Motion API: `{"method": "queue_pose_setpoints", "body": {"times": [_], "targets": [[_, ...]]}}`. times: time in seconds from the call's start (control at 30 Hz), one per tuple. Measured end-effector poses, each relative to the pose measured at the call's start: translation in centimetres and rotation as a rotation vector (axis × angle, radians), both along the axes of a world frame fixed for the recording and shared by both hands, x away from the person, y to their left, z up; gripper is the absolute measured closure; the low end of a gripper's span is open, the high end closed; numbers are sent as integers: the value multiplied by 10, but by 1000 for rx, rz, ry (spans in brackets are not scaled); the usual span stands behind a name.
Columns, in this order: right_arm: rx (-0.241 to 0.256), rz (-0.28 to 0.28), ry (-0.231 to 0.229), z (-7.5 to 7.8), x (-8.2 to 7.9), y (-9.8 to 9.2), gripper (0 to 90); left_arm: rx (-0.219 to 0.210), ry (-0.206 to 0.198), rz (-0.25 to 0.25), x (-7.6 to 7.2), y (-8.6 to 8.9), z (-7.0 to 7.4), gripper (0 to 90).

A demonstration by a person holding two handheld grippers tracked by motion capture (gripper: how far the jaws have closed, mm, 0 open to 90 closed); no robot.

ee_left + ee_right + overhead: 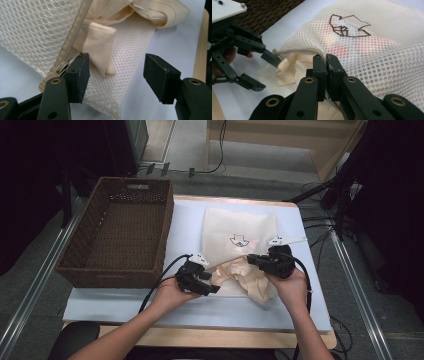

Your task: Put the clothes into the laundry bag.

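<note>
A cream mesh laundry bag with a dark embroidered logo lies on the white table cover. Its near end is unzipped, and a beige cloth spills out of the opening. My right gripper is shut on the upper edge of the bag's mouth and holds it raised. My left gripper stands open at the bag's lower left corner, its jaws on either side of a fold of beige cloth and mesh. The zipper pull lies against its left jaw.
A brown wicker basket stands empty at the left of the table. The white cover leaves free room in front of the bag and to its right. Cables and dark stands lie on the floor beyond the right edge.
</note>
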State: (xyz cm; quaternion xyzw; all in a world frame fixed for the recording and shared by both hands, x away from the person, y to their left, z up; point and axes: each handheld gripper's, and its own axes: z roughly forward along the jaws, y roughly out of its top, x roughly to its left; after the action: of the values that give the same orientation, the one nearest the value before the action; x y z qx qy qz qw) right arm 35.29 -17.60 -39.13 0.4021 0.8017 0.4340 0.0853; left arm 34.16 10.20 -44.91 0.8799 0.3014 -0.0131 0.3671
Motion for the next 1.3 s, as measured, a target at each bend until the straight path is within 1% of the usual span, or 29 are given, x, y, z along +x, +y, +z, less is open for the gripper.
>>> {"method": "queue_pose_setpoints", "body": {"times": [0.1,0.2,0.3,0.43,0.47,0.57,0.67,0.7,0.73,0.77,0.83,0.9,0.93,0.97,1.03,1.07,1.1,1.13,1.17,1.2,1.23,1.27,1.3], "targets": [[1,0,3,0,0,1,884,8,-2,4,1,-1,-2,396],[-2,2,2,0,0,1,884,4,0,16,2,-2,-4,414],[-3,6,2,-1,0,1,884,9,8,29,3,-4,-8,429],[-4,6,5,0,0,2,884,24,18,29,4,-7,-11,454],[-4,6,5,-1,0,2,884,9,11,39,4,-8,-14,465],[-5,5,1,-1,0,1,883,-1,3,49,5,-8,-15,501],[-3,6,2,-1,0,1,884,-7,-2,58,5,-7,-16,563],[-4,4,2,-1,0,1,884,-20,-11,67,5,-6,-19,602],[-4,5,1,-1,0,1,884,-19,-22,70,5,-7,-19,636],[-5,5,0,-1,0,1,884,-19,-22,70,5,-7,-19,669],[-4,6,0,-1,0,1,883,-12,-35,77,6,-6,-20,731],[-5,5,1,-1,0,1,884,-11,-29,75,7,-6,-20,823],[-4,4,5,-1,0,2,884,-27,-15,81,8,-7,-21,854],[-4,2,7,-1,0,2,883,-22,-15,71,8,-8,-21,868],[-5,4,4,-1,0,2,884,-23,3,68,10,-9,-18,876],[-4,2,6,-1,0,2,884,-41,16,66,12,-8,-15,878],[-3,3,3,-1,0,2,884,-72,20,71,11,-7,-12,879],[-3,3,3,-1,0,2,884,-72,20,71,11,-7,-12,880],[-5,2,2,-1,1,1,884,-91,20,66,11,-7,-7,880],[-3,1,4,-1,1,1,884,-115,4,51,9,-8,3,880],[-2,-2,4,-1,1,1,884,-115,4,51,9,-8,3,880],[-2,-3,4,-1,1,1,884,-127,2,46,8,-9,8,879],[-4,-2,3,-1,1,1,883,-132,-13,34,7,-10,12,879]]}}
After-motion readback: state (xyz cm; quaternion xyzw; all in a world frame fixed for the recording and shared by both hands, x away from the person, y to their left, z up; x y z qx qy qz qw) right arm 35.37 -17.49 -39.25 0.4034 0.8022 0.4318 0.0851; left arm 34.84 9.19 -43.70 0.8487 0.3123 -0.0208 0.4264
